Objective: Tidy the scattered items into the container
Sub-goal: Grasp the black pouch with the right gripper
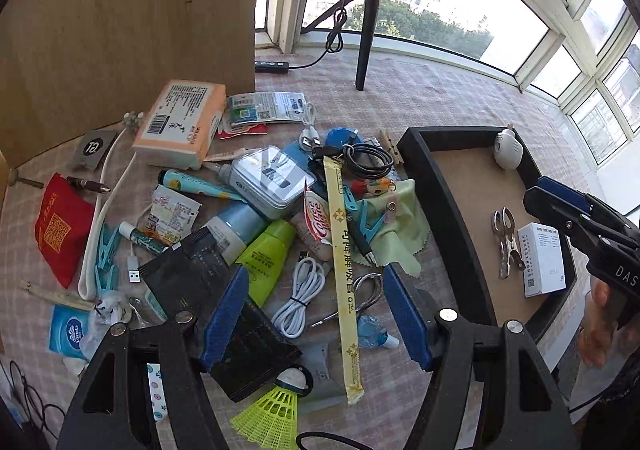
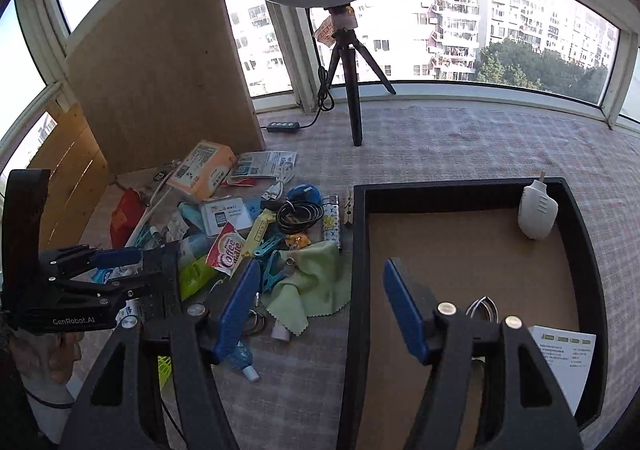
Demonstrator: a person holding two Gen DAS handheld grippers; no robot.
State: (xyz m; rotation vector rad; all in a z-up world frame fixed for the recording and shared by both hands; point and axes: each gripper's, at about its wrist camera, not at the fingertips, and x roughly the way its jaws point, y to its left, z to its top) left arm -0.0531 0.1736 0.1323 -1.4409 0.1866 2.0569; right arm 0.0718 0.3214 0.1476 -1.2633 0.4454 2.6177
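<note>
A black tray (image 1: pixel 436 210) with a brown floor sits right of a heap of scattered items; it also shows in the right wrist view (image 2: pixel 358 290). In it lie a white plug-in device (image 1: pixel 507 149), a metal clip (image 1: pixel 506 242) and a white box (image 1: pixel 542 264). My left gripper (image 1: pixel 316 314) is open above the heap, over a white cable (image 1: pixel 300 298), a long yellow straw packet (image 1: pixel 342 270) and a black pouch (image 1: pixel 208 274). My right gripper (image 2: pixel 320 310) is open and empty, straddling the tray's left wall. A green cloth (image 2: pixel 312 290) lies beside that wall.
A wooden board (image 1: pixel 120 30) stands at the back left. A ring light on a tripod (image 2: pixel 352 90) stands behind the heap, with a cable and switch box (image 2: pixel 283 126). A yellow shuttlecock (image 1: pixel 272 410) lies near the front. The checked tablecloth (image 2: pixel 460 142) reaches the window sill.
</note>
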